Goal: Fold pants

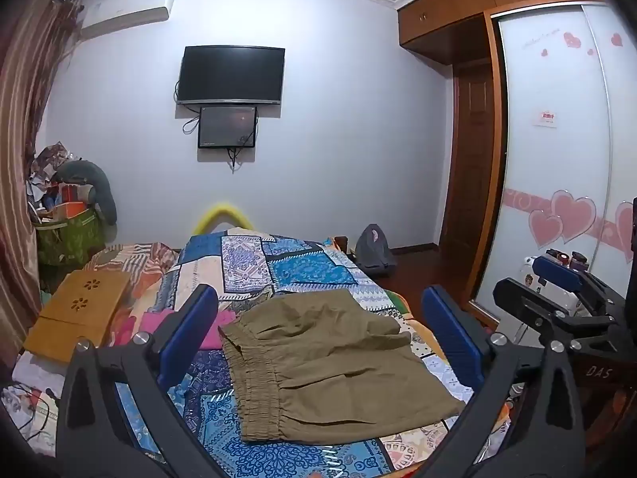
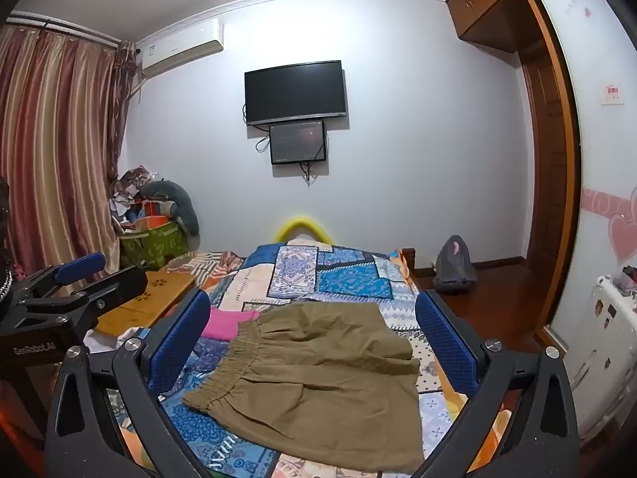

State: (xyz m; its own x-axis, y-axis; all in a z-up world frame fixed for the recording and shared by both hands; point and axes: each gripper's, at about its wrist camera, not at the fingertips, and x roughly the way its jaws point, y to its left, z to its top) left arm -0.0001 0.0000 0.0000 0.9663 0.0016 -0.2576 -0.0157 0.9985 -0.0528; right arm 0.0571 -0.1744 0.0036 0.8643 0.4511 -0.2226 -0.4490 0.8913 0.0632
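Note:
Olive-brown pants (image 1: 330, 362) lie folded into a compact rectangle on the patchwork bedspread (image 1: 302, 271), elastic waistband to the left. They also show in the right wrist view (image 2: 322, 378). My left gripper (image 1: 318, 330) is open and empty, held above the pants with its blue pads (image 1: 191, 330) wide apart. My right gripper (image 2: 312, 338) is open and empty, also above the pants. The right gripper shows at the right edge of the left wrist view (image 1: 557, 290). The left gripper shows at the left of the right wrist view (image 2: 71, 283).
A pink cloth (image 2: 229, 324) lies left of the pants. A wooden lap table (image 1: 75, 314) sits on the bed's left side. A grey bag (image 2: 454, 265) stands on the floor at right, by the wardrobe (image 1: 557, 159). A cluttered green bin (image 1: 67, 235) is at far left.

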